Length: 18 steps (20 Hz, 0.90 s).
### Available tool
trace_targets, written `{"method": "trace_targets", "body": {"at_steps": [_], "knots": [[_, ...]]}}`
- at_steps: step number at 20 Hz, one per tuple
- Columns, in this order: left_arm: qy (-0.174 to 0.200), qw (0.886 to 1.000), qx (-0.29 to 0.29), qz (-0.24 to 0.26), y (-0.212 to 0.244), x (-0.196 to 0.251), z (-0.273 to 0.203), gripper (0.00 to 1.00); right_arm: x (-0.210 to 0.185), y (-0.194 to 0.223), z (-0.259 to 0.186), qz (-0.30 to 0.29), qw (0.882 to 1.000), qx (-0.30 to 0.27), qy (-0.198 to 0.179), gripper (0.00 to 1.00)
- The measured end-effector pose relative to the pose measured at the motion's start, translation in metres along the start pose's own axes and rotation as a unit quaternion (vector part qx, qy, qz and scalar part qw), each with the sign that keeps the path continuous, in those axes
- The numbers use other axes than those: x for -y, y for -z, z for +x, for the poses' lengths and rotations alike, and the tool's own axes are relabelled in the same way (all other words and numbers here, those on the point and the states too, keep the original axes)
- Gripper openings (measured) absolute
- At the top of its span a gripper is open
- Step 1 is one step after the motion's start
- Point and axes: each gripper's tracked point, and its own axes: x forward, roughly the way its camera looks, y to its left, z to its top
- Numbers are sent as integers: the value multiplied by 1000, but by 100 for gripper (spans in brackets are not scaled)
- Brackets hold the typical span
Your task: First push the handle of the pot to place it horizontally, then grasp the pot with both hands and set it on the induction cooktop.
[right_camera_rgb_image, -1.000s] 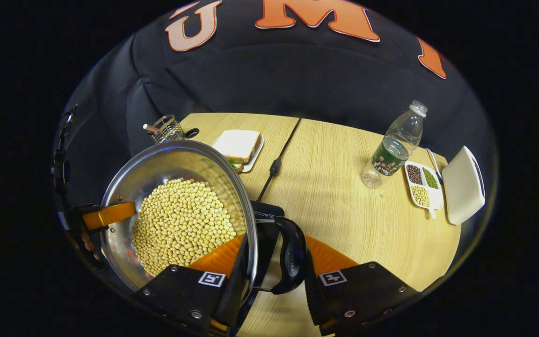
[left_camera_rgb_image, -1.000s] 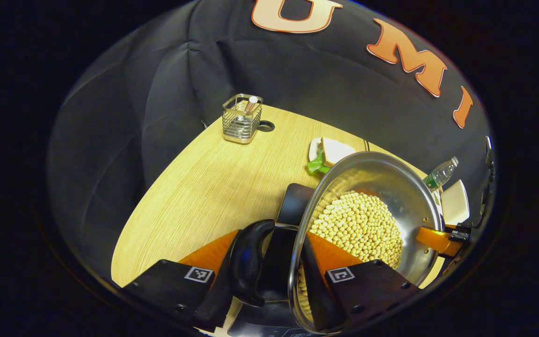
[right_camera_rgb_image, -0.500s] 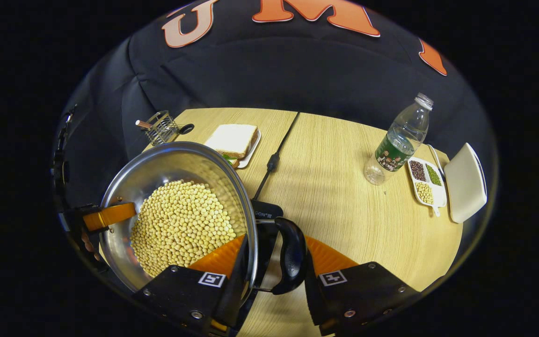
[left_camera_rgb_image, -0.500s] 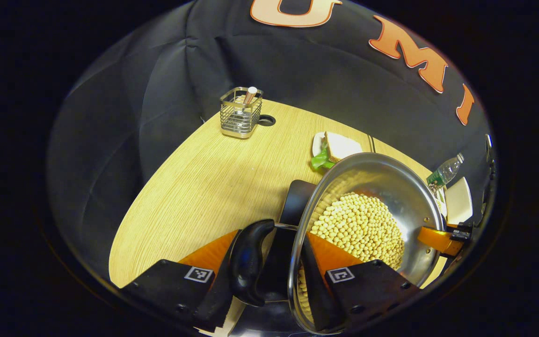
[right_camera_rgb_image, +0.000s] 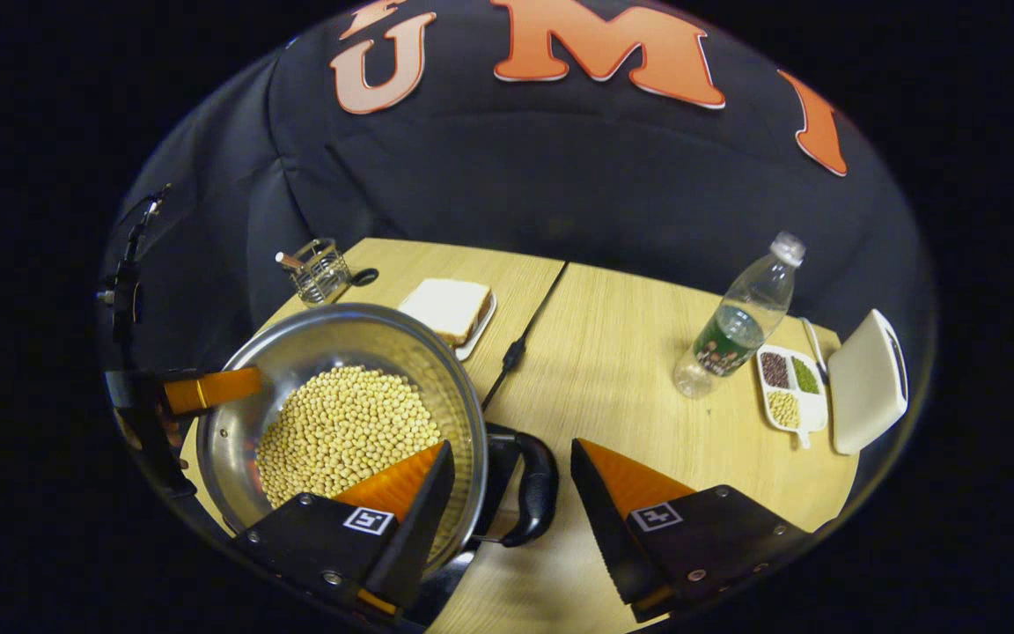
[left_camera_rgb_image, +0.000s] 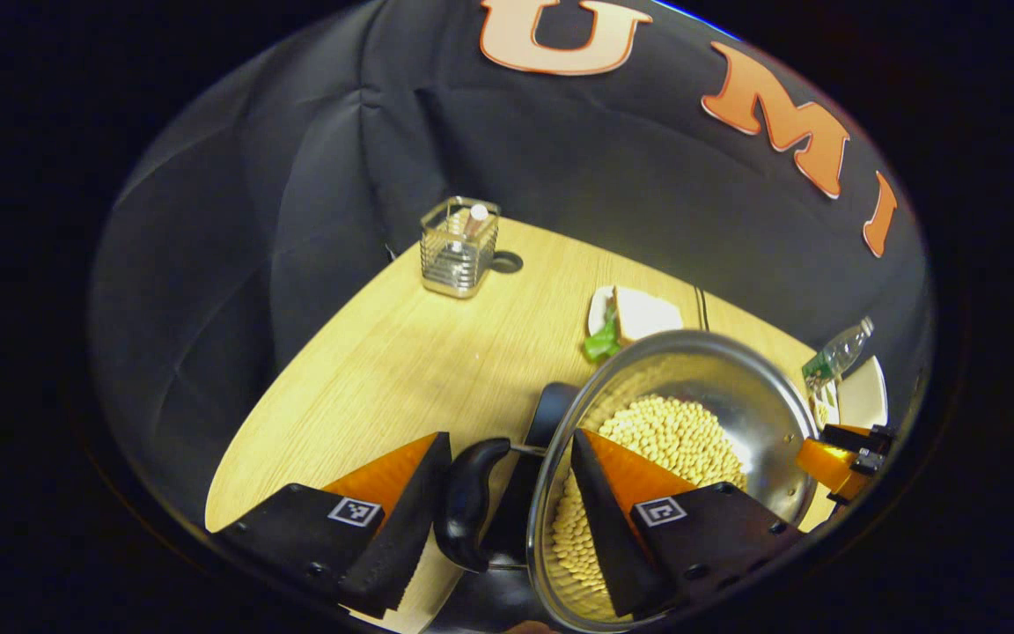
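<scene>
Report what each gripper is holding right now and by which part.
Nothing is held. The left gripper and right gripper are both open, each straddling a black side handle of the pot without pressing on it.

From my right gripper view: a wire basket (right_camera_rgb_image: 318, 270) at eleven o'clock; a sandwich plate (right_camera_rgb_image: 450, 310) beside it; a water bottle (right_camera_rgb_image: 734, 321) at two; perhaps a bean tray (right_camera_rgb_image: 787, 387).

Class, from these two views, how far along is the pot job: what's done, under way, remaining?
Done: the pot of beans appears to sit on the black cooktop, side handles level. In hand: left tongs and right tongs stand open, each straddling a handle without pressing. Left: draw both clear.
</scene>
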Motion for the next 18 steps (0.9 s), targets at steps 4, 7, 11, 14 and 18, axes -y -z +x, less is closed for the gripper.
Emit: {"method": "trace_targets", "body": {"at_steps": [4,7,11,14,18], "knots": [[-15,996,88,18,-55,7,-42,99,50,-29,-45,14,998,59,20,87],[-12,983,173,54,-98,40,-92,98,97,-54,-90,29,993,107,42,88],[29,963,256,81,-141,114,-174,97,162,-90,-157,33,981,177,76,92],[89,950,295,48,-170,173,-233,98,205,-111,-211,33,968,227,98,93],[129,928,343,59,-194,232,-294,98,254,-127,-270,30,953,273,127,94]]}}
